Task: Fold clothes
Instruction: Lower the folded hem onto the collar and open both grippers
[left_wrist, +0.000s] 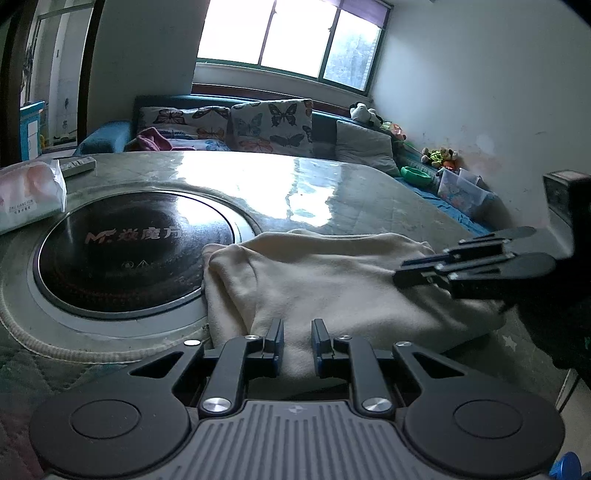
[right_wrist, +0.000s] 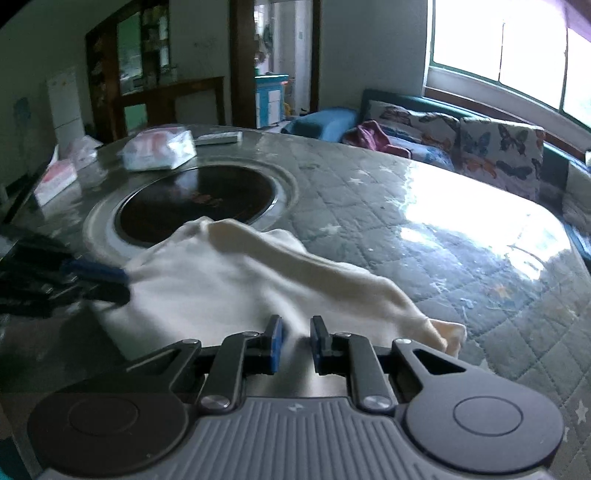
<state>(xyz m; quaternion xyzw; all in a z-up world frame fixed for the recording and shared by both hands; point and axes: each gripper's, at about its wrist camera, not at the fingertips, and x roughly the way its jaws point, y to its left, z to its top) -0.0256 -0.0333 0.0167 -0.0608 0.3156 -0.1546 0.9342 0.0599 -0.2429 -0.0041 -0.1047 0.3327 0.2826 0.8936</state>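
On the quilted table (left_wrist: 369, 184), we are pinching the cream garment (left_wrist: 332, 280) in both left gripper (left_wrist: 297, 341) and right gripper (right_wrist: 295, 341), each clamped on its near edge.

A living room lit by daylight from a wide multi-pane window (left_wrist: 291, 40) set in the far wall. Below the window ran a dark blue sofa (left_wrist: 110, 138) carrying butterfly-print cushions (left_wrist: 273, 127), a grey pillow (left_wrist: 364, 146) and a magenta cloth (left_wrist: 153, 140); soft toys (left_wrist: 364, 112) sat at its corner. The white side wall (left_wrist: 480, 92) showed scuffs and stains. The desk (right_wrist: 388, 206) had a quilted grey, star-patterned cover under a glossy sheet that reflected the window, with a round black inset plate (left_wrist: 136, 251). A dark wooden cabinet (right_wrist: 147, 74), a white refrigerator (right_wrist: 66, 103) and a doorway (right_wrist: 277, 66) stood opposite.
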